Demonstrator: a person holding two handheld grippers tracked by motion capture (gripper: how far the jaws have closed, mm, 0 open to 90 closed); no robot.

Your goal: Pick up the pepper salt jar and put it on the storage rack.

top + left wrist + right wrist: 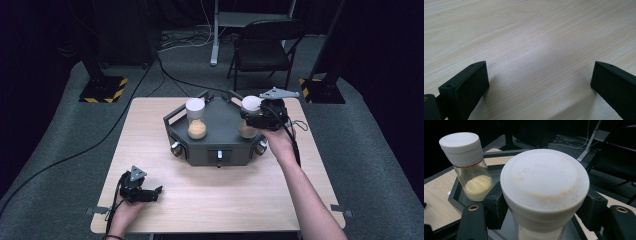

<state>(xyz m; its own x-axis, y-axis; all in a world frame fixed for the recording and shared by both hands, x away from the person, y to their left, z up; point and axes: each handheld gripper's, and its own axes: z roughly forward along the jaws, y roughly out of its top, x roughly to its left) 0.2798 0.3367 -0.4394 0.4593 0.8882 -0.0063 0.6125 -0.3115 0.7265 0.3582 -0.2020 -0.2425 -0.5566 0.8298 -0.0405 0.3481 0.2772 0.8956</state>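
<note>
Fingers (496, 207) of right gripper (254, 119) pinched on white cap of jar (544, 192), one pad each side, just under cap's rim. Same jar in high view (248, 116): at tray's 3 o'clock edge, glass body with pale yellow powder below the cap. Jar base hidden by gripper body, so cannot tell whether resting on tray floor or lifted off. Right hand (276, 140) behind gripper, forearm running down to 5 o'clock of table.

Second jar (196, 119) upright on tray (220, 132), at roughly 10 o'clock of tray centre, well apart from gripped jar. White cap, yellow powder filling the lower part. Seen again in right gripper view (467, 163), at 10 o'clock from gripped cap, untouched.

Tray dark grey, angular, raised rim, sitting at table centre toward 12 o'clock. Small white knob (219, 156) on front face, at 6 o'clock.

Fingers (467, 87) of left gripper (150, 194) spread wide, nothing between them, bare wood table (536, 37) under the gap. Parked at table's 7 o'clock corner, held in left hand (124, 212), well apart from tray.

Folding chair (265, 47) beyond table at 12 o'clock.
</note>
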